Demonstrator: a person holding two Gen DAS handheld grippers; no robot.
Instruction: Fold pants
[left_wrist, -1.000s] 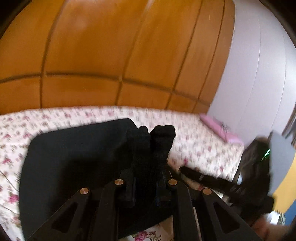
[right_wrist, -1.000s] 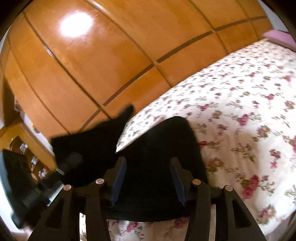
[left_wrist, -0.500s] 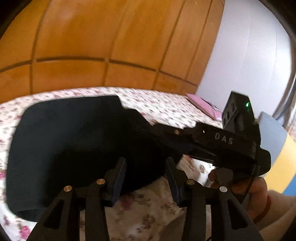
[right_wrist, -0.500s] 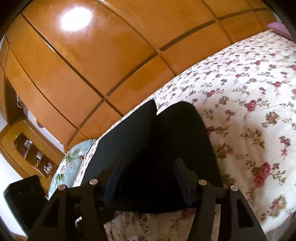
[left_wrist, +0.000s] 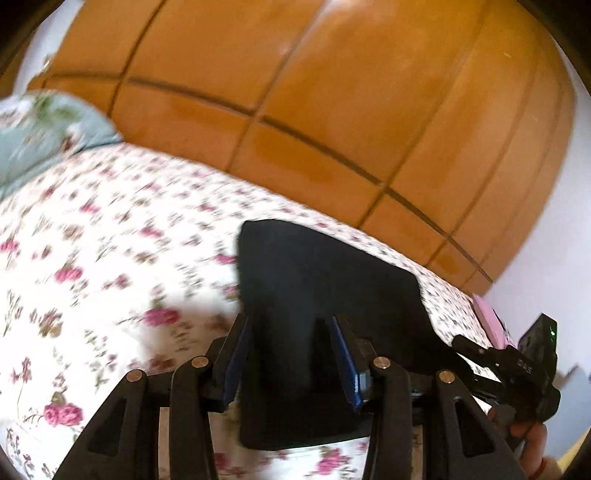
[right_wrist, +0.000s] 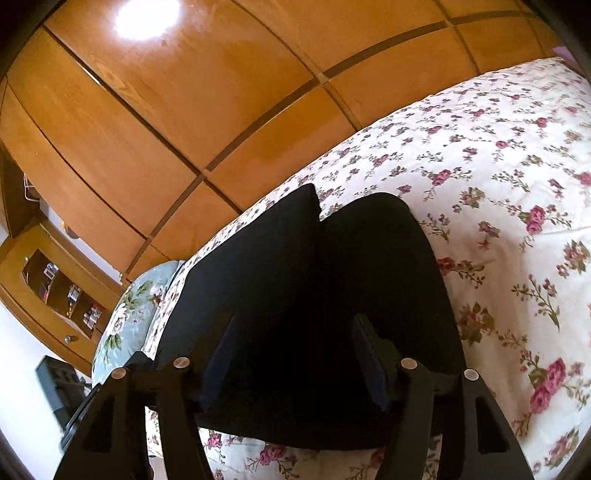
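The black pants (left_wrist: 325, 295) lie folded flat on the floral bed sheet (left_wrist: 92, 258). My left gripper (left_wrist: 291, 354) stands open over their near left edge; the cloth lies under and between the blue pads, which do not press on it. In the right wrist view the pants (right_wrist: 332, 266) show two dark layers that meet at a seam. My right gripper (right_wrist: 295, 350) hangs over the near edge with its jaws opening and gripping nothing. The right tool's housing (left_wrist: 535, 350), with a green light, and a hand (left_wrist: 524, 439) show at the far right.
A wooden wardrobe (left_wrist: 332, 92) runs along the far side of the bed. A pale blue floral pillow (right_wrist: 129, 314) lies at the bed's left end and a pink item (left_wrist: 487, 317) at its right end. A wooden shelf unit (right_wrist: 55, 280) stands to the left.
The left gripper let go of a bunch of black cloth, opened, and swung left along the bed. The right jaws spread wider. The pants now lie flat.
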